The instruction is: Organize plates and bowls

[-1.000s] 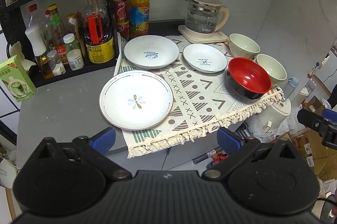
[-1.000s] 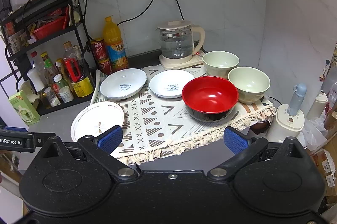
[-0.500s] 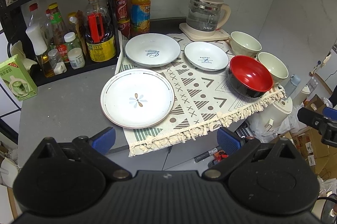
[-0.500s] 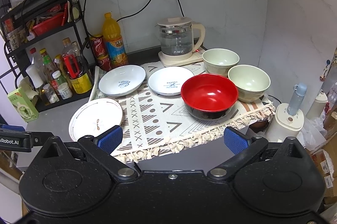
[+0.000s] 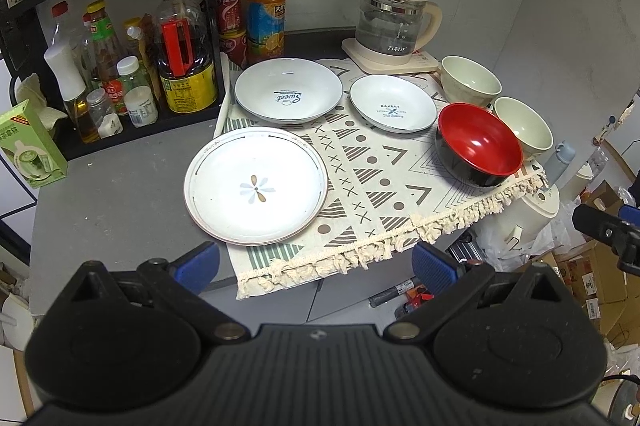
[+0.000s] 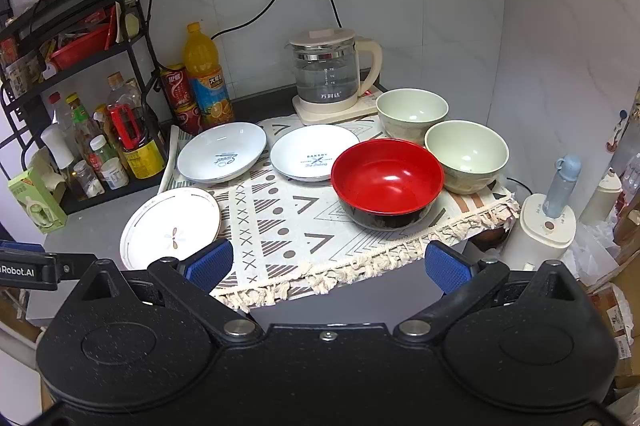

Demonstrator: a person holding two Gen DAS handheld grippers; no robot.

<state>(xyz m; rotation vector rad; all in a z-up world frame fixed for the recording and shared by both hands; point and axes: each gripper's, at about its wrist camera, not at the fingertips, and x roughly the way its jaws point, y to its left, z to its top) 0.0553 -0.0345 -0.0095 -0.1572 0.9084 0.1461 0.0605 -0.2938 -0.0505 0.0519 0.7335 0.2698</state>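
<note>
Both grippers hang back from the desk, nothing picked up yet.

My left gripper (image 5: 316, 262) and right gripper (image 6: 328, 262) have jaws spread wide and empty. Three plates, the flower plate (image 5: 256, 185) nearest me, lie apart on the patterned cloth (image 5: 368, 177); the red bowl (image 6: 387, 181) touches a cream bowl (image 6: 466, 155), I judge for stacking. Grey desk (image 5: 120, 185), tiled corner, kettle (image 6: 332, 73) behind.

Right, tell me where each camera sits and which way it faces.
Left wrist: on the left gripper, fingers open, above the flower-patterned white plate; the other gripper's tip at right.
Right wrist: on the right gripper, fingers open, facing the red-and-black bowl.
Shared: the glass kettle and all dishes.
</note>
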